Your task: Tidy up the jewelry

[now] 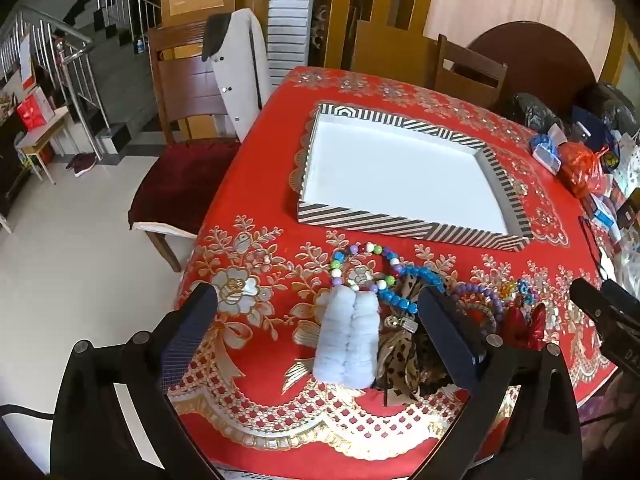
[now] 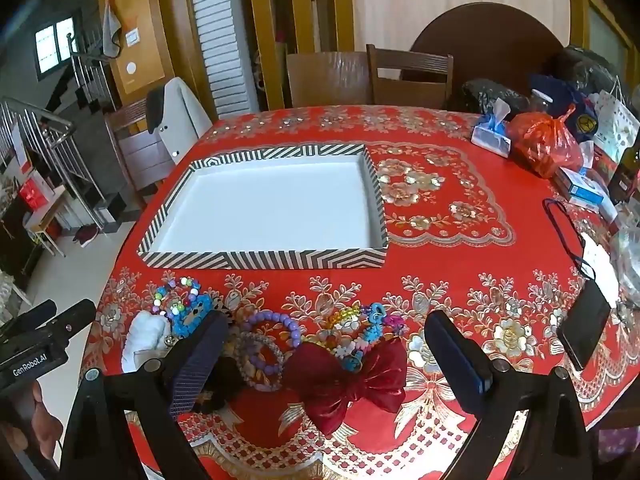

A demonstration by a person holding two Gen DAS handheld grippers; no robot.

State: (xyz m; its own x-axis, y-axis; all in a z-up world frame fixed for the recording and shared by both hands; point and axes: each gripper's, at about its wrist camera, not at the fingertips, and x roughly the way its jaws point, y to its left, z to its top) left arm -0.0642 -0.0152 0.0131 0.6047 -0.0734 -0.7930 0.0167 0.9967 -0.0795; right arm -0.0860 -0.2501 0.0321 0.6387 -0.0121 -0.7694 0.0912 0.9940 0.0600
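Note:
A striped tray (image 1: 408,231) with a white inside lies on the red tablecloth; the right wrist view shows it too (image 2: 260,260). In front of it is a heap of jewelry: a colourful bead necklace (image 1: 360,256) with a white fluffy pompom (image 1: 347,340), a blue bead bracelet (image 1: 400,300), a leopard bow (image 1: 400,352), purple bracelets (image 2: 276,330) and a red bow (image 2: 348,380). My left gripper (image 1: 316,328) is open above the pompom. My right gripper (image 2: 324,348) is open above the red bow and bracelets. Both are empty.
Bags, boxes and a tissue pack (image 2: 492,136) crowd the table's right side, with a black device (image 2: 584,320) near the right edge. Wooden chairs (image 1: 188,92) stand at the left and far sides. The table's front edge is close below the grippers.

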